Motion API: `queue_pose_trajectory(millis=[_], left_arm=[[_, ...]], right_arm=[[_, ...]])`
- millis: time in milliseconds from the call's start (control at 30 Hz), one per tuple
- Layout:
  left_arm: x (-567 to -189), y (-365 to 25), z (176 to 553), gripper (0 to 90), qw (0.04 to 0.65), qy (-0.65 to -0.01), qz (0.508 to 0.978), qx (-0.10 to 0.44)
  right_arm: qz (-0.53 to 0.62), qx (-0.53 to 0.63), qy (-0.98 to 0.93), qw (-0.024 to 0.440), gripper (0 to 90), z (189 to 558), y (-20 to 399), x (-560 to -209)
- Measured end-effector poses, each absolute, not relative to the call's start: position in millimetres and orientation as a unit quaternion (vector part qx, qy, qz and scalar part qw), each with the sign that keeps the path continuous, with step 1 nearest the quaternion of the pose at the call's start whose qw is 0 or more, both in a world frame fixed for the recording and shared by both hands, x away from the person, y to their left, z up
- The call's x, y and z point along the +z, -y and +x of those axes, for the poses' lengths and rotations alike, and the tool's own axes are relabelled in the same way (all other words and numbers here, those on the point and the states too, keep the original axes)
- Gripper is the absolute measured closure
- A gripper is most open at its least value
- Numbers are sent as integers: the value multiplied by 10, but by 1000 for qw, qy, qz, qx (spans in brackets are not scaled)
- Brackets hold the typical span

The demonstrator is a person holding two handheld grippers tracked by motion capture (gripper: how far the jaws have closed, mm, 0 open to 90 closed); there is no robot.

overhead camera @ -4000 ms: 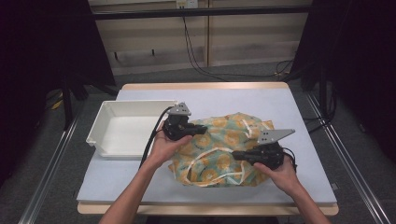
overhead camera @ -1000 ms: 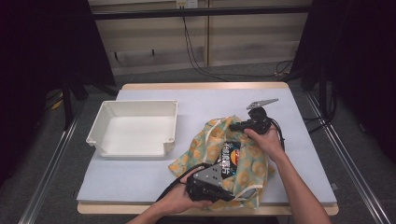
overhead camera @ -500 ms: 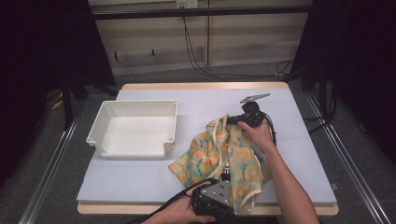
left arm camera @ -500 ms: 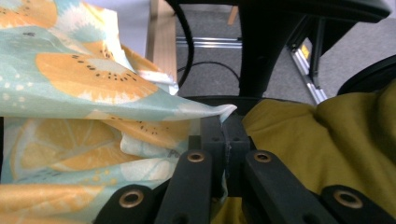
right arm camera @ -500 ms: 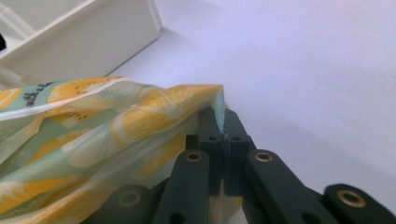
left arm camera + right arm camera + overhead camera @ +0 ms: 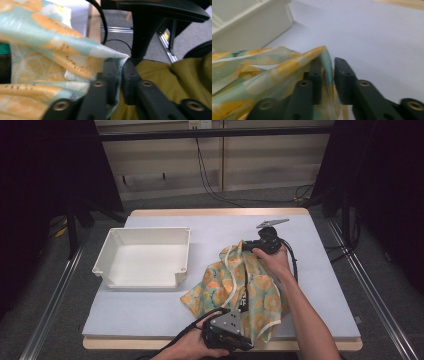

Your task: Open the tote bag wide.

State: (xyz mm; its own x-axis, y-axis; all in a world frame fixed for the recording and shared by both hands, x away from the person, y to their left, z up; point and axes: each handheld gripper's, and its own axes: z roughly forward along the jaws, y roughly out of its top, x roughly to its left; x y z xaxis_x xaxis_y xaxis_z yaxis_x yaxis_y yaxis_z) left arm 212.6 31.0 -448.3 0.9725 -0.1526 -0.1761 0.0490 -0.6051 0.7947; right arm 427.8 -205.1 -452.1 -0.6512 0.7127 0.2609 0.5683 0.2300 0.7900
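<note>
A thin cloth [image 6: 235, 287] printed with orange slices on pale green lies stretched and rumpled on the table's right half. My right gripper [image 6: 246, 246] holds its far corner near the table's middle right; in the right gripper view the jaws are shut on the cloth's hem [image 6: 325, 65]. My left gripper [image 6: 247, 340] is at the near edge of the table, pulled toward the person. The left gripper view has its jaws shut on another corner of the cloth [image 6: 113, 58], lifted off the table.
A white rectangular tray [image 6: 141, 270] stands on the left half of the pale blue table cover [image 6: 310, 270]. Its corner [image 6: 247, 32] is close to the right gripper. Metal rails and cables run along the floor around the table.
The left gripper has drawn its cloth corner back to the near table edge. The right gripper has carried its corner farther away, so the cloth is stretched front to back.
</note>
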Motion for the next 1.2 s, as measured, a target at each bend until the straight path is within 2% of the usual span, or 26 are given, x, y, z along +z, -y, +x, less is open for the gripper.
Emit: queue_pose_trajectory(millis=[67,100,233,367,467,600,1033,1200], left_arm=[[-4470,-325,2141,772,450,24,886,-107],[-4458,-335,2150,744,454,20,884,-108],[-4388,-387,2172,616,463,5,882,-89],[-4337,-470,2222,492,485,-29,870,-80],[-4310,-512,2238,451,493,-36,866,-75],[-4235,-551,2238,405,499,-37,863,-66],[-4013,-674,2318,357,532,-56,843,-50],[-3806,-805,2519,488,564,-69,823,-10]], right_arm=[[406,471,-779,84,657,4229,2081,-4454],[406,472,-778,85,604,4198,2094,-4415],[399,479,-775,101,487,4063,2170,-4262],[406,488,-764,114,414,3906,2320,-4169],[410,491,-759,121,354,3816,2390,-4103],[395,508,-756,116,339,3624,2447,-3990],[357,499,-781,116,299,2952,2306,-3893],[359,487,-788,118,250,2776,2264,-3926]])
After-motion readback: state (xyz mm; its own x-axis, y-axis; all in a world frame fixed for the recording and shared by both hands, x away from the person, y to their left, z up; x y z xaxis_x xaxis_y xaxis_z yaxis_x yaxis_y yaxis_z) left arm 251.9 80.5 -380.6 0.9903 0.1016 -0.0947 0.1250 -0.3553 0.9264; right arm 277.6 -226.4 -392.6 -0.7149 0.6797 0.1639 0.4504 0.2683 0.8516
